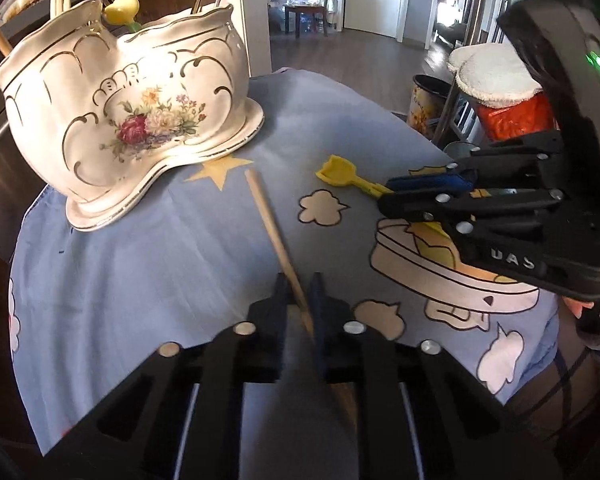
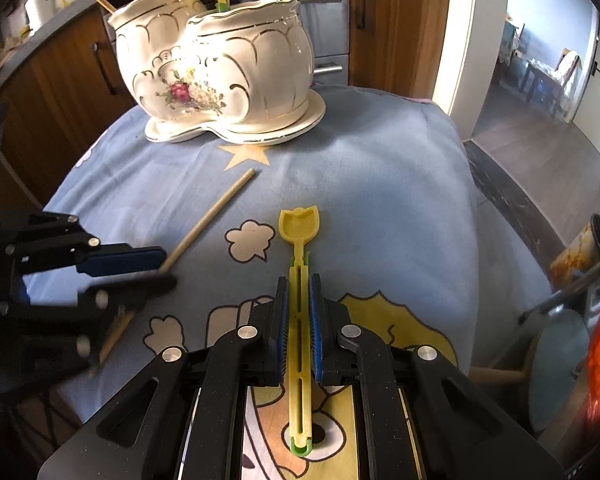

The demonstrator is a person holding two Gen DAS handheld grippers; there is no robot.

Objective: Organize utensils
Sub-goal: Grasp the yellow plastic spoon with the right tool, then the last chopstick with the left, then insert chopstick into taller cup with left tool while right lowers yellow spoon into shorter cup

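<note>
A wooden chopstick lies on the blue cartoon cloth, and its near end runs between the fingers of my left gripper, which is shut on it. In the right wrist view the left gripper is blurred, clamped on the same chopstick. My right gripper is shut on the handle of a yellow tulip-shaped spoon, whose bowl points away toward the holder. The spoon and right gripper appear at the right of the left wrist view. A white floral ceramic holder stands at the back with forks, chopsticks and another yellow spoon in it.
The cloth-covered table drops off on all sides. A patterned bin and a stool with a white towel over an orange bag stand to the right. Wooden cabinets lie behind the holder; an open doorway leads right.
</note>
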